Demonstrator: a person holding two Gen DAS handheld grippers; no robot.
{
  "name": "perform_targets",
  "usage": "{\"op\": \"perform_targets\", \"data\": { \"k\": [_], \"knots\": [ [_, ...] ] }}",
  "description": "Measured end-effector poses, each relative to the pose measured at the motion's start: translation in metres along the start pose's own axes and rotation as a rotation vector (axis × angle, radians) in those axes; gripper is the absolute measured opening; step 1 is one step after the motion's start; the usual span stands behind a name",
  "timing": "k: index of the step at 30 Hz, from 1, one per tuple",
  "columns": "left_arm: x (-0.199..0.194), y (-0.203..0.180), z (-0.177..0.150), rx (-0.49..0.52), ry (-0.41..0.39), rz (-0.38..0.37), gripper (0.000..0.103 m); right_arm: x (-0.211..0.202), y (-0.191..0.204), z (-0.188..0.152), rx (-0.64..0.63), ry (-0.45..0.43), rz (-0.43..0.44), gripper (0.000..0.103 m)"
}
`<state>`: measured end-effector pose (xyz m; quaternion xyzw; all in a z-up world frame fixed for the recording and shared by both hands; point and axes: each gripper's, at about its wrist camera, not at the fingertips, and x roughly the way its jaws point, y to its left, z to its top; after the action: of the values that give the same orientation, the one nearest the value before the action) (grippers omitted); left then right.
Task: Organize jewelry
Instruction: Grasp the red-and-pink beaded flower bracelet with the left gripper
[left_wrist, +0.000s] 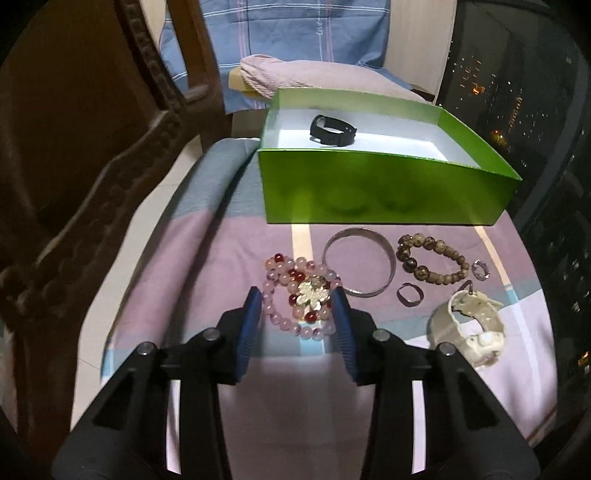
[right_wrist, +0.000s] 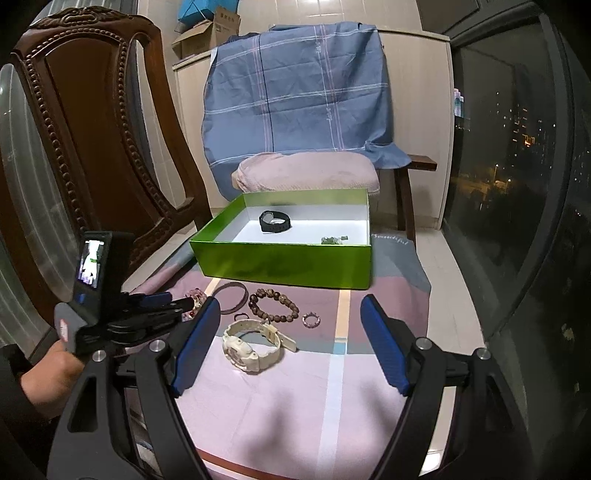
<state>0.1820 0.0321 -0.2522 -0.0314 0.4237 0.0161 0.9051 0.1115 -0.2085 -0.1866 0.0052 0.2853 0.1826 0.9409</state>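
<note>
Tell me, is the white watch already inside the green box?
No, the white watch lies on the cloth in front of the green box, which holds a black watch.

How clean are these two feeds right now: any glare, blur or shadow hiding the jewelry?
Left wrist view: fisheye bending at the edges, the carved chair smeared by motion blur, the pink bead bracelet soft but readable, glare whitening the green box floor. Right wrist view: sharper, a soft shadow across the near bedsheet, the white watch clear.
</note>
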Motion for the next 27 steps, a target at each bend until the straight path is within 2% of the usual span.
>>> {"op": "perform_targets", "data": {
  "k": [3,8,10,11,12,14,17,20,23,27],
  "knots": [
    [0.006,-0.006,0.002,0.027,0.003,0.011,0.039,0.000,-0.004,-0.002,0.004,0.011,0.000,0.077],
    [0.019,-0.004,0.003,0.009,0.033,0.035,0.041,-0.003,-0.012,-0.003,0.017,0.015,-0.004,0.077],
    [0.022,-0.003,0.003,0.002,0.042,0.034,0.034,-0.003,-0.014,-0.004,0.019,0.017,-0.006,0.077],
    [0.019,-0.002,0.004,-0.001,0.034,0.037,0.027,-0.004,-0.015,-0.004,0.021,0.016,-0.008,0.077],
    [0.016,-0.002,0.005,-0.008,0.026,0.029,0.015,-0.005,-0.016,-0.005,0.022,0.016,-0.008,0.077],
    [0.010,0.001,0.006,-0.031,0.036,-0.001,0.012,-0.004,-0.017,-0.004,0.027,0.019,-0.007,0.077],
    [-0.015,0.002,0.008,-0.037,-0.001,-0.040,0.012,-0.003,-0.015,-0.004,0.027,0.020,0.000,0.077],
    [-0.056,0.006,0.013,-0.040,-0.057,-0.116,0.012,0.000,-0.008,-0.005,0.014,0.025,0.013,0.077],
    [-0.103,0.011,0.014,-0.019,-0.132,-0.177,0.012,0.007,0.003,-0.006,-0.009,0.038,0.037,0.077],
    [-0.163,0.029,0.019,-0.011,-0.274,-0.235,0.012,0.028,0.028,-0.011,-0.036,0.080,0.083,0.077]
  ]
}}
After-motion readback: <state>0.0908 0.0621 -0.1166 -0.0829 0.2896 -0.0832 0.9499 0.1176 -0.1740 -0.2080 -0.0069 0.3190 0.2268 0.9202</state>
